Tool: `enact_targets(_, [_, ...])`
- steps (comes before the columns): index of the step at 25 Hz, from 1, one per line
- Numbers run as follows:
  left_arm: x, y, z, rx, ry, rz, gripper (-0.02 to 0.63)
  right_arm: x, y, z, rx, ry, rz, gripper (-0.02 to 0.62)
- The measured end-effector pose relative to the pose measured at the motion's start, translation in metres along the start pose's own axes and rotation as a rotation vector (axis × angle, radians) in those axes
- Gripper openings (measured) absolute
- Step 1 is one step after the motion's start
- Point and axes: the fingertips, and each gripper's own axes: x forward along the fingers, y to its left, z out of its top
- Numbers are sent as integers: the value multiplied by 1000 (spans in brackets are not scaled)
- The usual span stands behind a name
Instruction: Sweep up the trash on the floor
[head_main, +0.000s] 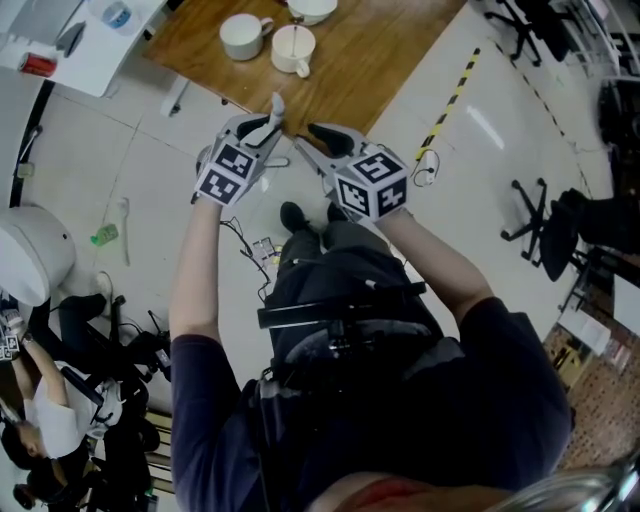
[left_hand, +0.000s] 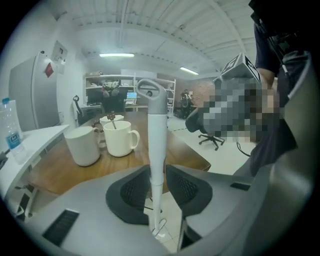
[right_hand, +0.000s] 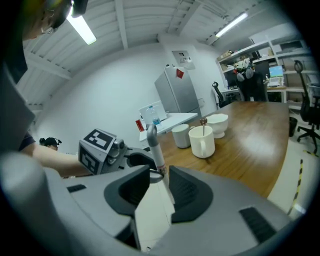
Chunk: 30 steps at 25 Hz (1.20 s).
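Two claws, left claw (left_hand: 157, 180) clamping white handle (left_hand: 157, 132), right claw (right_hand: 159, 182) parted, handle's foot hidden

Operator clothing: dark navy short-sleeved shirt (head_main: 205, 380), dark trousers (head_main: 335, 262), black shoes (head_main: 293, 215), black strap assembly (head_main: 340, 303) across the waist. Left gripper (head_main: 268, 128) and right gripper (head_main: 322, 138): light grey moulded shells, dark ribbed pads (left_hand: 131, 192), each carrying a marker cube (head_main: 373, 182) printed with black-and-white squares

I see a wooden table (head_main: 360, 70) bearing a white mug (head_main: 243, 36) beside a spoon-holding mug (head_main: 293, 50), with a black office chair (head_main: 560, 225) well apart.
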Motion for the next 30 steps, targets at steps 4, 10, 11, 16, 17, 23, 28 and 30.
enact_targets(4, [0,1,-3,55,30,40,104,-8,-6,-13,-21,32,-7,137])
enact_targets(10, [-12,6,-2,-25,-10,88,104,-14,-14,-26,1,60,-9,135])
enact_targets(11, [-13,6,-2,-28,-11,93,104,-14,-14,-28,3,62,-8,135])
enact_targets(16, [-23,15,-3,-71,-47,129,104,-14,-15,-37,-1,86,0,135])
enact_targets(17, [-24,19,-3,-88,-59,135,104,-13,-16,-39,-6,94,0,135])
enact_targets(23, [-30,47,-4,-197,-130,163,104,-15,-21,-45,-49,123,-8,135])
enact_targets(28, [-20,56,-3,-207,-138,147,105,-21,-33,-52,-45,143,-22,135])
enact_targets(30, [-17,59,-1,-199,-133,141,104,-21,-37,-52,-41,141,-28,135])
